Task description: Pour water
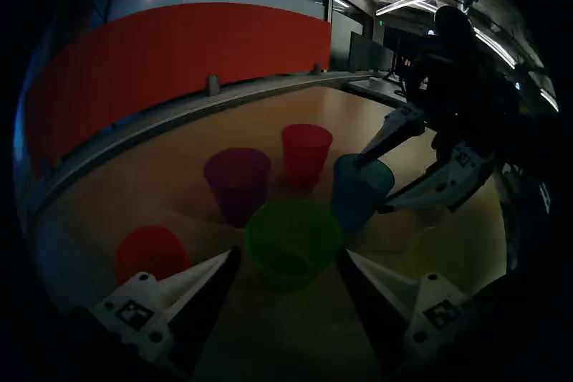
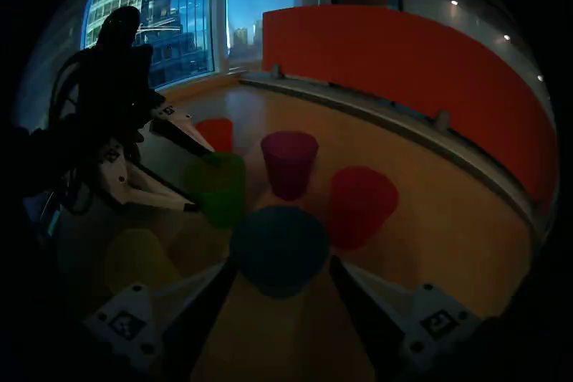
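Several plastic cups stand close together on a wooden table (image 1: 179,167). A green cup (image 1: 292,242) sits between the fingers of my left gripper (image 1: 289,253), with both fingertips against its sides. My right gripper (image 2: 283,261) holds a teal cup (image 2: 279,249) the same way. In the left gripper view the right gripper (image 1: 369,185) straddles the teal cup (image 1: 358,192). In the right gripper view the left gripper (image 2: 206,181) straddles the green cup (image 2: 217,188). Both cups look upright, and the dim light hides what is inside them.
A purple cup (image 1: 238,185), a pink-red cup (image 1: 306,153), a red cup (image 1: 150,253) and a yellow cup (image 1: 437,253) crowd around the held cups. An orange panel (image 1: 179,52) runs along the table's far edge. The person (image 2: 107,81) holding the grippers is a dark shape.
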The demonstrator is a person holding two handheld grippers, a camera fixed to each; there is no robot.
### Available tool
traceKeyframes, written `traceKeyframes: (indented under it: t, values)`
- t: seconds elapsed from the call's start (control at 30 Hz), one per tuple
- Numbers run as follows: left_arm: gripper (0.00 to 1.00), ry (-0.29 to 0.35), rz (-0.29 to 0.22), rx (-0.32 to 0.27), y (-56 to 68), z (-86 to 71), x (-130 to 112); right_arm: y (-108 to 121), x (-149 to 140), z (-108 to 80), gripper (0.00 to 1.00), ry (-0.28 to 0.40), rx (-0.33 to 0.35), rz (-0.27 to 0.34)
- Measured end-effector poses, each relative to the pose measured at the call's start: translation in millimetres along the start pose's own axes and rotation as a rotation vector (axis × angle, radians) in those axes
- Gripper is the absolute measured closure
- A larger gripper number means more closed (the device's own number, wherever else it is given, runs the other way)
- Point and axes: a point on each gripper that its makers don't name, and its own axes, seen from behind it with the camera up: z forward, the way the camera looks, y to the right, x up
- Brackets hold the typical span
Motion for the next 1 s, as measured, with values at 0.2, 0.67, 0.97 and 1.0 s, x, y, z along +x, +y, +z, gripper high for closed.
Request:
traceKeyframes:
  t: [0.2,0.67,0.97,1.0]
  values:
    - [0.07,0.000,-0.003,-0.007,0.2,4.4,2.6,-0.5,1.3,5.2,0.00,-0.005,0.002,0.002]
    - [0.09,-0.004,-0.016,-0.018,1.4,13.0,3.2,-2.7,5.9,14.0,0.02,-0.005,0.010,0.004]
    - [0.11,-0.017,0.002,0.007,-1.1,14.7,1.6,-4.7,5.9,13.2,0.06,-0.003,0.012,0.002]
    - [0.11,-0.018,0.001,0.005,-0.7,14.3,1.8,-4.5,5.5,12.7,0.06,-0.004,0.012,0.002]
